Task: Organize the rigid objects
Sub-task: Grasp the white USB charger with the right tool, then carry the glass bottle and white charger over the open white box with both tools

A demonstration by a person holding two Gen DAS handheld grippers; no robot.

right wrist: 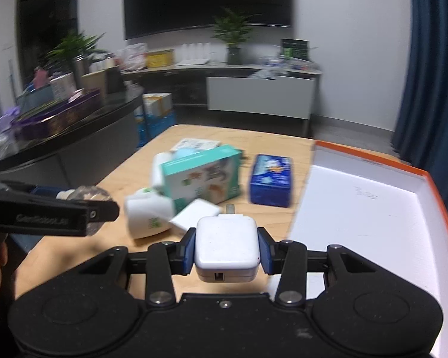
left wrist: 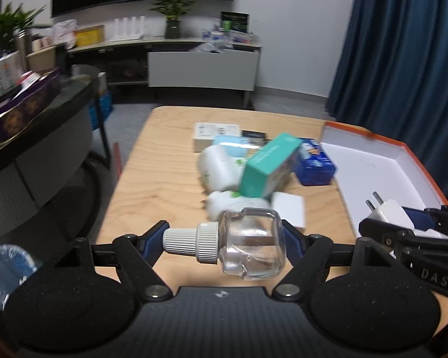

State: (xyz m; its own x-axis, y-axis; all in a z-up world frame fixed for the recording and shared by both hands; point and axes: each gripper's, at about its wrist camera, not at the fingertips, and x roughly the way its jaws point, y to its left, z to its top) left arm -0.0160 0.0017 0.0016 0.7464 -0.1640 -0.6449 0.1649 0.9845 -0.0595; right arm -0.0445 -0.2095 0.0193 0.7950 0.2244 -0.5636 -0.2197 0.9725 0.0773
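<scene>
My left gripper point(left wrist: 224, 238) is shut on a clear glass bottle point(left wrist: 251, 246) with a white ribbed cap, held sideways between the blue pads above the wooden table point(left wrist: 164, 173). My right gripper point(right wrist: 227, 249) is shut on a white USB charger plug point(right wrist: 226, 246), prongs pointing away; the same charger plug point(left wrist: 383, 213) shows at the right of the left wrist view. The left gripper point(right wrist: 103, 212) with the bottle point(right wrist: 86, 194) appears at the left of the right wrist view. An open white box with an orange rim point(right wrist: 370, 208) lies to the right.
A pile lies mid-table: a teal carton point(right wrist: 203, 176), a blue box point(right wrist: 270, 180), white containers point(right wrist: 147, 213), a white flat card point(right wrist: 195, 213) and a white packet point(left wrist: 216, 132). A dark curved counter point(left wrist: 35, 125) with boxes stands left; blue curtains point(left wrist: 403, 44) hang right.
</scene>
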